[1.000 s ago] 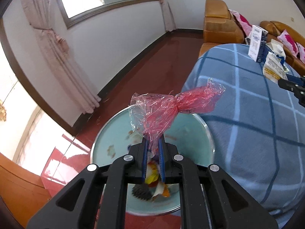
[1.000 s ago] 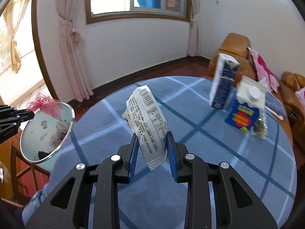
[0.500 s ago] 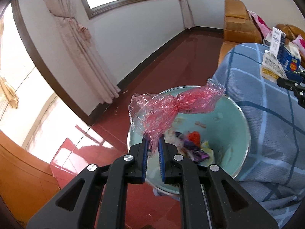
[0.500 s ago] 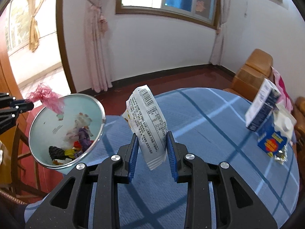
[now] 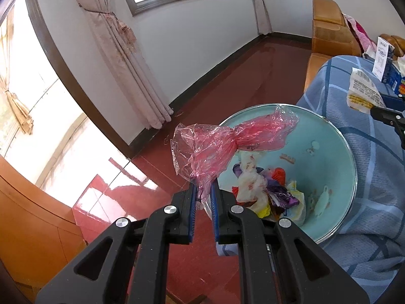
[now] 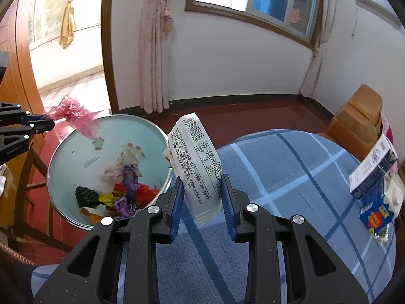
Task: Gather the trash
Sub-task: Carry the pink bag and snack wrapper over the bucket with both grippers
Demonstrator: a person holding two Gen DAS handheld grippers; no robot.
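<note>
In the left wrist view, the left hand-held gripper (image 5: 203,190) had its blue pads nearly together, pinching the lower end of a crumpled sheet of pink transparent plastic film (image 5: 227,144), which stood up over the near rim of a round pale-turquoise waste bin with a metal rim (image 5: 339,167). Holding it there looked meant to let it fall among the wrappers already in the bin (image 5: 268,192). At the right edge the tip of the right hand-held gripper (image 5: 389,116) showed, mostly cut off, with a white printed snack packet (image 5: 362,93) at it. In the right wrist view, the right hand-held gripper (image 6: 201,197) stood partly closed, its pads pressing the sides of that white packet (image 6: 195,167), held upright above the edge of the counter covered in a blue checked cloth (image 6: 291,177), just beside the bin (image 6: 76,152) and seemingly on its way there. Two cartons, one white and navy (image 6: 372,169) and one blue with a white cap (image 6: 379,210), remained well apart on the cloth. The packet's print was too small to read, the bin's base was hidden, and no person's hand appeared.
</note>
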